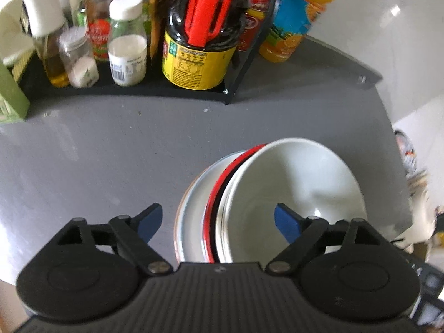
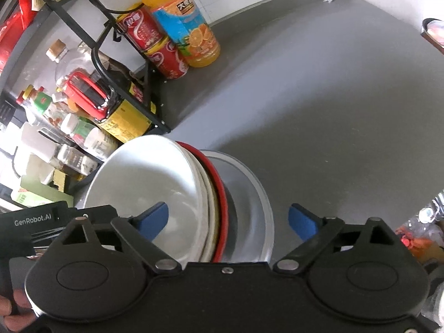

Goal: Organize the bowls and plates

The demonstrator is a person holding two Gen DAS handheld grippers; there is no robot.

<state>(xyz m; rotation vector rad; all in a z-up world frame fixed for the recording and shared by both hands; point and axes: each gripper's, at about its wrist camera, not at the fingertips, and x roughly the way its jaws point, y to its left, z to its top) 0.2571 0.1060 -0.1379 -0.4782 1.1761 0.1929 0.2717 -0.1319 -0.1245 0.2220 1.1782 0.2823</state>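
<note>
A: How many dishes are in the stack?

B: One white bowl [image 2: 144,180] on top, at least one more white rim nested under it, one red-rimmed dish [image 2: 220,191] and one grey plate [image 2: 249,194] at the bottom (further layers are too tight to count).

A: And drinks beyond the rack?

B: One orange juice bottle [image 2: 183,22] and two red cans [image 2: 155,47], stacked.

A: On the rack [image 1: 166,91] itself?

B: One large dark sauce jug [image 1: 199,50] with a red handle, two white-capped jars [image 1: 127,44], one oil bottle [image 1: 55,63]; the rest blur together.
</note>
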